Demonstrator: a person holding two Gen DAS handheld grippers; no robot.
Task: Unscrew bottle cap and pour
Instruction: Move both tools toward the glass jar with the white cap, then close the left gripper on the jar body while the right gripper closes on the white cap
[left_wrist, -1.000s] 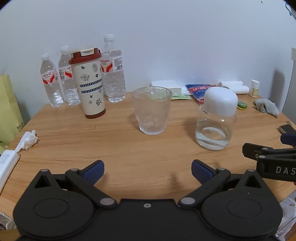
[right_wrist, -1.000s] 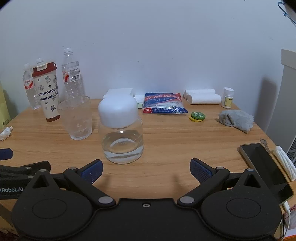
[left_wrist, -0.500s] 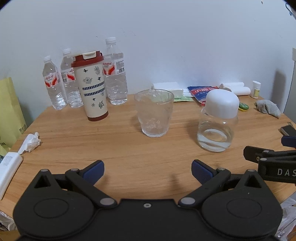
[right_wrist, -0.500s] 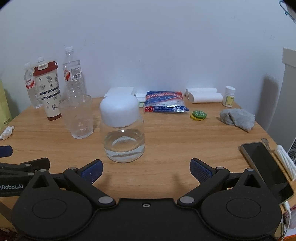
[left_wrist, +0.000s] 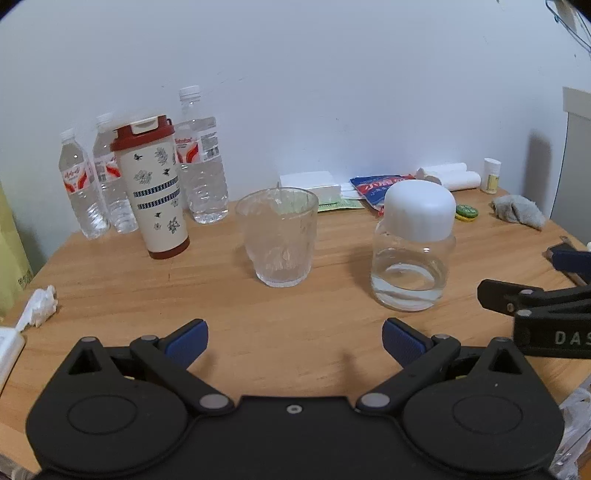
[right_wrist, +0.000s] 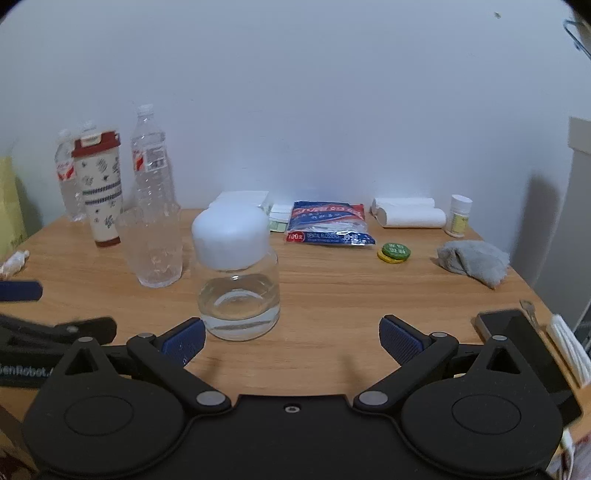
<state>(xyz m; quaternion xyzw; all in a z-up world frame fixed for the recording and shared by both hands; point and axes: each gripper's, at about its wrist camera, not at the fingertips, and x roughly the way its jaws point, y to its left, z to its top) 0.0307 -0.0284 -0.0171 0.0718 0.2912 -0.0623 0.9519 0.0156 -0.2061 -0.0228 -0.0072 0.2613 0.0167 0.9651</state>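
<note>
Left wrist view, left to right: three water bottles (left_wrist: 201, 158) and a patterned tumbler (left_wrist: 155, 188) stand at the back left of the wooden table (left_wrist: 221, 310). The empty glass (left_wrist: 277, 236) sits upright near the centre. Right of it, apart, stands the glass bottle (left_wrist: 412, 266), long axis vertical, white cap (left_wrist: 419, 208) on and pointing up, a little clear liquid in the base. My left gripper (left_wrist: 294, 338) is spread wide, holding nothing, fronting the gap between glass and bottle. My right gripper (right_wrist: 291, 338) is likewise spread and empty; its left fingertip (right_wrist: 184, 341) is just beside the bottle's base.
</note>
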